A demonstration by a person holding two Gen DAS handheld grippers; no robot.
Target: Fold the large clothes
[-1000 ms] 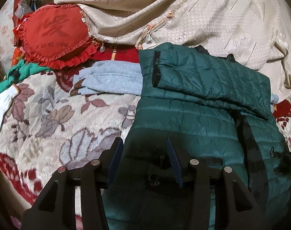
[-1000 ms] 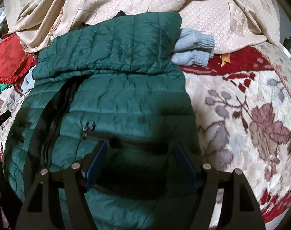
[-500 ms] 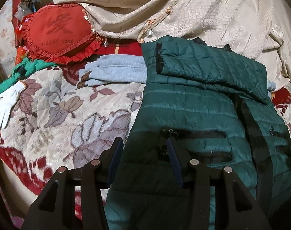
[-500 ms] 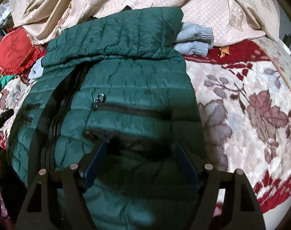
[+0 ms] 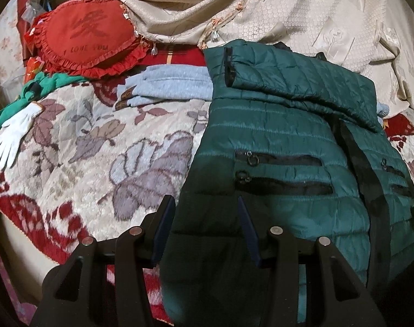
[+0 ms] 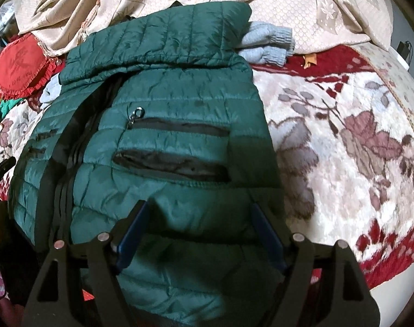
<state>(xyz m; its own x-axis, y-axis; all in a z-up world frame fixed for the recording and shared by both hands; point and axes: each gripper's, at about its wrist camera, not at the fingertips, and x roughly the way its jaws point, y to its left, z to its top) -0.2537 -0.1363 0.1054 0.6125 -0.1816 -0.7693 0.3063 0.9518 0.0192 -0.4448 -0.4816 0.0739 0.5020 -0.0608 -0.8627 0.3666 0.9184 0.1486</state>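
A dark green quilted puffer jacket (image 5: 283, 141) lies front-up on the flowered bedspread, a sleeve folded across its top and black pocket zippers showing; it also fills the right wrist view (image 6: 163, 125). My left gripper (image 5: 204, 204) is open and empty over the jacket's lower left hem. My right gripper (image 6: 198, 207) is open and empty over the lower right hem. Both sit close above the fabric without holding it.
A folded grey-blue garment (image 5: 168, 87) lies under the jacket's far end, its cuffs showing on the right (image 6: 269, 43). A red heart cushion (image 5: 87, 38), a white glove (image 5: 13, 139), a green cloth (image 5: 43, 87) and a beige quilt (image 5: 261, 8) lie around. The flowered bedspread (image 6: 343, 141) extends right.
Both grippers have drawn back toward the jacket's hem, so more of its front and both pocket zippers now show. The jacket has not visibly moved.
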